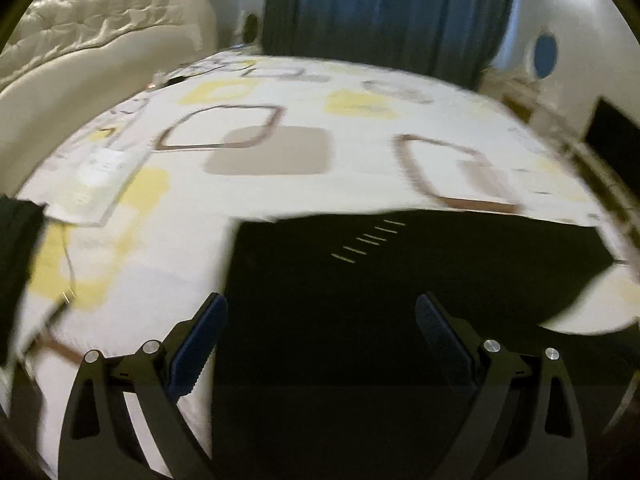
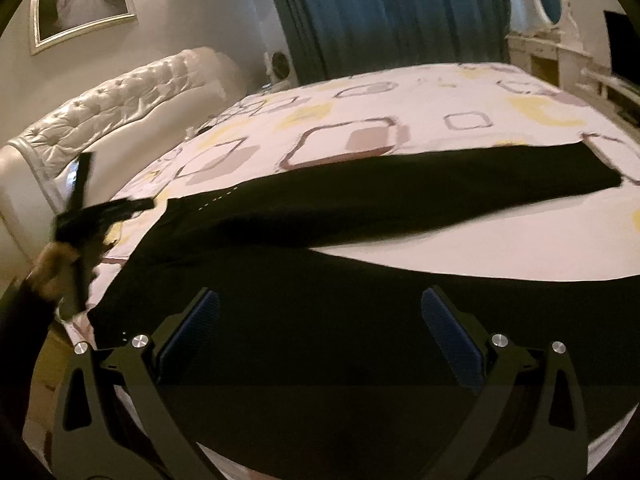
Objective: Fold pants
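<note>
Black pants lie flat on the bed, waist to the left and both legs running to the right, one behind the other. A row of pale stitches marks the waist end. My left gripper is open above the waist's left edge; its left finger is over the sheet and its right finger over the black cloth. In the right wrist view that left gripper appears blurred at the waist, held by a hand. My right gripper hangs open over the near leg, holding nothing.
The bed sheet is white with yellow and brown squares. A white packet and a thin cable lie left of the pants. A cream tufted headboard stands at the left, dark curtains behind, a white dresser far right.
</note>
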### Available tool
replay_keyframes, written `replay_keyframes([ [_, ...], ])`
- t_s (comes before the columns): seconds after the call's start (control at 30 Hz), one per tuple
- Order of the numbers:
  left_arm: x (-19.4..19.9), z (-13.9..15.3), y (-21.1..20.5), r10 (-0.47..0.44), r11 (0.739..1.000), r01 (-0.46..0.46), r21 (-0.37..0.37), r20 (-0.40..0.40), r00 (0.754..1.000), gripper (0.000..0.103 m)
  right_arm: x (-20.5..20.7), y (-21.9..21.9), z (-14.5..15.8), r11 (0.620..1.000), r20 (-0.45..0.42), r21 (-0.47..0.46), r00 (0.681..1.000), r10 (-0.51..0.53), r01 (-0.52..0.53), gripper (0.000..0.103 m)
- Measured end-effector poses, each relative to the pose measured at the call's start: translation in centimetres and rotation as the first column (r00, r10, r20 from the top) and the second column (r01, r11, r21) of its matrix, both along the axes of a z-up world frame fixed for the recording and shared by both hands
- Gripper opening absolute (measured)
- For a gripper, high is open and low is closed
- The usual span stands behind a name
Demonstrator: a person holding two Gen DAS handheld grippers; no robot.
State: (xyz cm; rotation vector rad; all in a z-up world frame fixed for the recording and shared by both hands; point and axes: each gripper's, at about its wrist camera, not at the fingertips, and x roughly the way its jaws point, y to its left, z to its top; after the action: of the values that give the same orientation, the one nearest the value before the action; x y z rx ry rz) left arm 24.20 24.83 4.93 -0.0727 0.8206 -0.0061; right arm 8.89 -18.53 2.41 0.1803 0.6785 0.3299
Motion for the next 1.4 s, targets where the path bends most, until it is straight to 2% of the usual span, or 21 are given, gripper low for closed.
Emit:
replay_keyframes([
  [0.13, 4.7, -1.8, 3.9, 0.006, 0.998, -0.002, 0.064, -0.055, 0.998, 0.094, 0.9, 1.7, -0.6, 0.999, -0.026, -0.013, 0.999, 0.038, -0.039, 0.101],
  [0.2, 6.3, -2.8, 5.1, -0.007, 1.0, 0.009, 0.022, -0.081, 0.997, 0.094, 1.2, 2.3, -1.0, 0.998, -0.039, -0.024, 0.998, 0.051, -0.052, 0.101],
  [0.3, 8.1, -4.1, 5.5, -0.082, 0.995, 0.076, -0.058, -0.11, 0.991, 0.094, 2.0, 3.0, -1.6, 0.998, -0.061, -0.026, 0.997, 0.052, -0.054, 0.101],
  [0.43, 9.8, -5.3, 5.0, -0.175, 0.982, 0.167, -0.089, -0.093, 0.98, 0.094, 3.2, 3.8, -2.7, 0.998, -0.105, -0.023, 0.993, 0.055, -0.058, 0.101],
  [0.57, 10.3, -7.5, 5.1, -0.225, 0.97, 0.208, -0.123, -0.146, 0.963, 0.094, 3.7, 4.3, -3.1, 0.997, -0.121, -0.032, 0.991, 0.063, -0.068, 0.101],
  [0.7, 9.5, -7.6, 5.7, -0.237, 0.962, 0.218, -0.164, -0.103, 0.966, 0.095, 4.0, 4.4, -3.2, 0.997, -0.13, -0.017, 0.989, 0.071, -0.074, 0.101],
  [0.73, 9.4, -7.7, 5.9, -0.248, 0.957, 0.23, -0.175, -0.089, 0.965, 0.098, 4.2, 4.3, -3.2, 0.997, -0.132, -0.014, 0.989, 0.072, -0.074, 0.101],
  [0.83, 9.8, -7.5, 5.8, -0.29, 0.951, 0.272, -0.145, -0.116, 0.95, 0.098, 4.5, 4.4, -3.2, 0.997, -0.142, -0.003, 0.987, 0.071, -0.073, 0.101],
  [0.93, 10.2, -7.2, 6.3, -0.253, 0.955, 0.229, -0.188, -0.113, 0.961, 0.098, 4.9, 4.5, -3.3, 0.997, -0.149, 0.001, 0.986, 0.075, -0.076, 0.101],
  [1.0, 10.2, -7.3, 6.0, -0.252, 0.958, 0.232, -0.168, -0.11, 0.961, 0.098, 5.1, 4.5, -3.2, 0.997, -0.146, -0.009, 0.986, 0.081, -0.083, 0.101],
  [1.03, 10.3, -7.4, 5.7, -0.259, 0.96, 0.243, -0.139, -0.112, 0.959, 0.094, 5.3, 4.5, -3.1, 0.996, -0.144, -0.014, 0.986, 0.084, -0.086, 0.101],
  [1.07, 10.1, -7.4, 5.5, -0.262, 0.963, 0.251, -0.1, -0.113, 0.958, 0.082, 5.5, 4.4, -2.9, 0.996, -0.141, -0.02, 0.986, 0.088, -0.092, 0.101],
  [1.1, 10.0, -7.3, 5.3, -0.269, 0.962, 0.262, -0.076, -0.108, 0.957, 0.075, 5.8, 4.3, -2.7, 0.995, -0.138, -0.019, 0.986, 0.092, -0.095, 0.101],
  [1.13, 9.8, -7.0, 5.4, -0.282, 0.958, 0.274, -0.087, -0.098, 0.954, 0.059, 6.1, 4.2, -2.5, 0.995, -0.135, -0.016, 0.986, 0.093, -0.096, 0.101],
  [1.17, 9.7, -6.8, 5.6, -0.305, 0.947, 0.292, -0.135, -0.088, 0.948, 0.046, 6.4, 4.0, -2.3, 0.995, -0.135, -0.014, 0.987, 0.092, -0.095, 0.101],
  [1.3, 9.9, -6.8, 5.6, -0.31, 0.944, 0.294, -0.152, -0.09, 0.947, 0.034, 8.7, 3.3, -1.2, 0.995, -0.124, 0.0, 0.988, 0.098, -0.098, 0.101],
  [1.37, 9.9, -6.7, 5.7, -0.306, 0.943, 0.29, -0.164, -0.086, 0.948, 0.017, 10.4, 2.9, -0.8, 0.994, -0.128, -0.018, 0.986, 0.103, -0.106, 0.101],
  [1.4, 10.0, -6.8, 6.1, -0.302, 0.939, 0.281, -0.199, -0.083, 0.95, 0.016, 11.1, 2.7, -0.6, 0.994, -0.128, -0.027, 0.986, 0.102, -0.107, 0.101],
])
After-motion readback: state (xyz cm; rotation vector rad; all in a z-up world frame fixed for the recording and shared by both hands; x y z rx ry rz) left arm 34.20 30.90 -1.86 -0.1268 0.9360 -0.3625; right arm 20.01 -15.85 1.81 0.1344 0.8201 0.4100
